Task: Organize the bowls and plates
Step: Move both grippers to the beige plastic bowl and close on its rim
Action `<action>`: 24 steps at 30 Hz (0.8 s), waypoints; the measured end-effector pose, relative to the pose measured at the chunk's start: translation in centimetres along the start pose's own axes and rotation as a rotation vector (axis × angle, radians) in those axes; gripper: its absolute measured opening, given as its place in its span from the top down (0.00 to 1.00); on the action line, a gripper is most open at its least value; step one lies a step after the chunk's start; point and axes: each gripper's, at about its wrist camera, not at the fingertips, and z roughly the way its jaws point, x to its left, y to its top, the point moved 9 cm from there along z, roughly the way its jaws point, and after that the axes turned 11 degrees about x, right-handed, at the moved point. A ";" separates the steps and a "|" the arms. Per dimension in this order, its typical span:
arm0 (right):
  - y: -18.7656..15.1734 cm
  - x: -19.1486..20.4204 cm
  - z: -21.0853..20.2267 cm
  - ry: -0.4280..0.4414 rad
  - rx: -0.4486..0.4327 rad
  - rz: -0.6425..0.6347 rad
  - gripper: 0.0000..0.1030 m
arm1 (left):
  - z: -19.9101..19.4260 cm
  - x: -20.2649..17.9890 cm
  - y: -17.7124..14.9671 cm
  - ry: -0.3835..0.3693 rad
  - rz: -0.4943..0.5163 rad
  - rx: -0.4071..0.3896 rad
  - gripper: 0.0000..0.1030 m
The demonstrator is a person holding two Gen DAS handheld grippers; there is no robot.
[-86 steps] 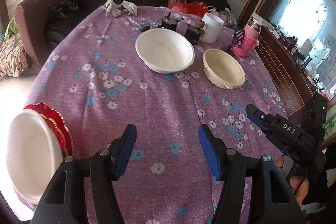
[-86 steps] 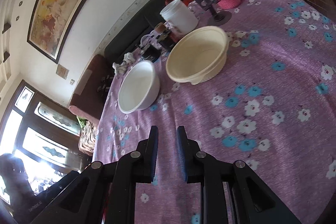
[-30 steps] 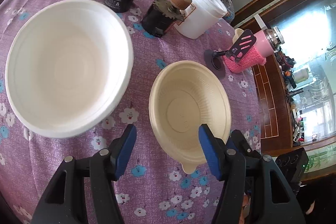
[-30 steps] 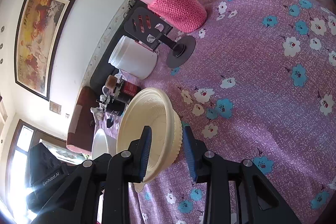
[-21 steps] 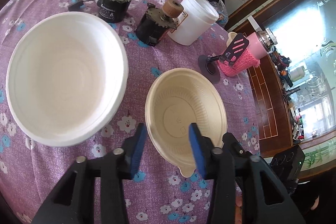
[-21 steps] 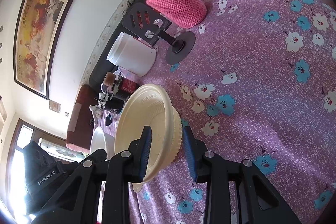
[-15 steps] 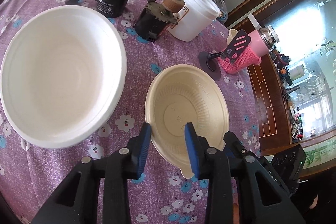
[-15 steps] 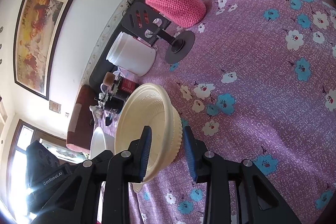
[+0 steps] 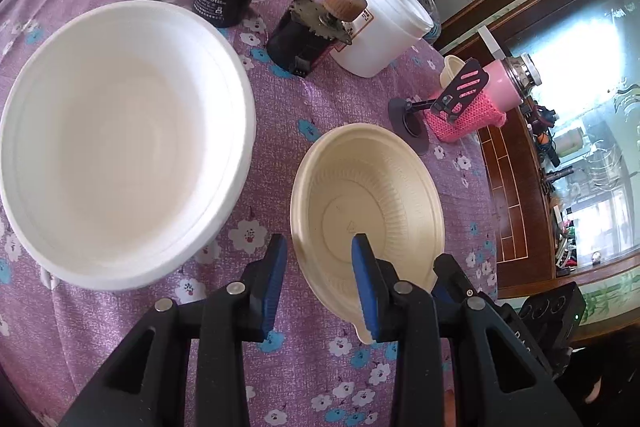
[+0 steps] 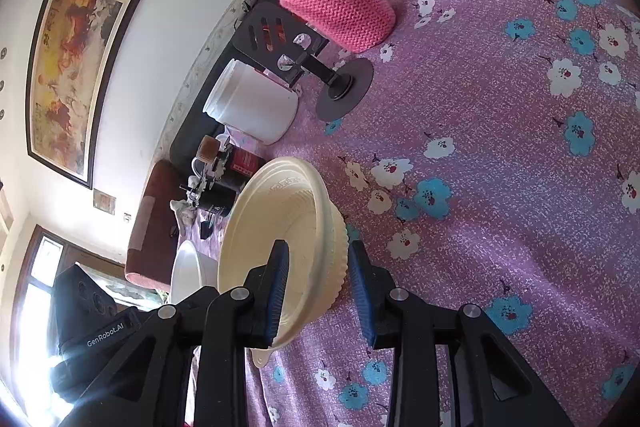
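Cream ribbed plastic bowl [image 9: 366, 203], lower centre: rim straddled by left gripper [image 9: 318, 281] and right gripper [image 10: 318, 285], jaws parted, contact unclear. White foam bowl [image 9: 116, 143], left.

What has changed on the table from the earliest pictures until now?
Both hand-held grippers moved forward to the cream bowl. The left hand-held gripper narrowed around its near rim; the right hand-held gripper now straddles its wall. The white bowl and the jar stayed in place.
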 end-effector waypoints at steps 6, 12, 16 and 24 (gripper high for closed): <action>0.0 -0.1 -0.2 -0.001 -0.011 0.004 0.68 | 0.0 0.1 0.2 -0.020 -0.009 -0.010 0.69; 0.0 0.0 0.0 -0.006 -0.014 -0.007 0.68 | 0.1 0.1 0.3 -0.004 0.000 -0.015 0.77; 0.1 -0.1 0.1 -0.001 -0.016 -0.001 0.68 | 0.1 0.4 0.4 0.003 -0.007 -0.019 0.80; 0.2 -0.5 -0.1 0.002 -0.021 0.018 0.68 | 0.4 0.7 0.3 0.011 -0.001 -0.014 0.90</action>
